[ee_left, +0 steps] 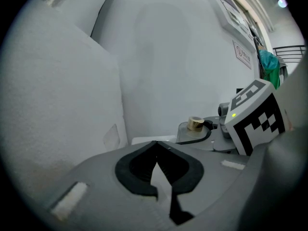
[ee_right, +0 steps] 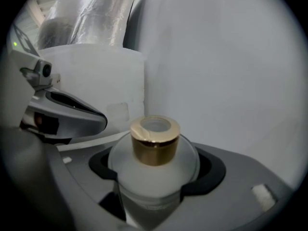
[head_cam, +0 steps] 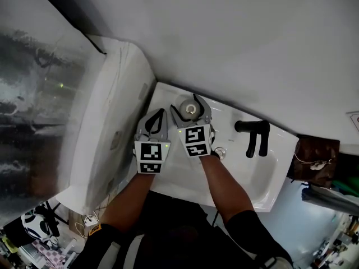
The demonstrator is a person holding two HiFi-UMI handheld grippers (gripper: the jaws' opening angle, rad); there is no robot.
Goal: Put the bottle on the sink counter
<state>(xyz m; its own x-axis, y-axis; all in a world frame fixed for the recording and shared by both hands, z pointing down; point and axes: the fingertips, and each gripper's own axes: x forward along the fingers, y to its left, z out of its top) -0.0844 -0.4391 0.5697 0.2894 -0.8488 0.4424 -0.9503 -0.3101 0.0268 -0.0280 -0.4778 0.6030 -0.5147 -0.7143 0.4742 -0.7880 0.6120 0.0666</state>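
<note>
The right gripper (head_cam: pixel 190 107), jaws wide, clasped the upright bottle (ee_right: pixel 153 146) at the sink tabletop (head_cam: pixel 166 94) back corner; the left gripper (ee_left: pixel 156 150) jaws sat closed, empty.

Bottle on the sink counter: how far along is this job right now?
Done: the bottle is gripped between the right gripper's fingers. In hand: it is held at the back left corner of the sink counter, by the wall; whether its base touches can't be told. Left: set it down, let go. The left gripper is shut and empty.
</note>
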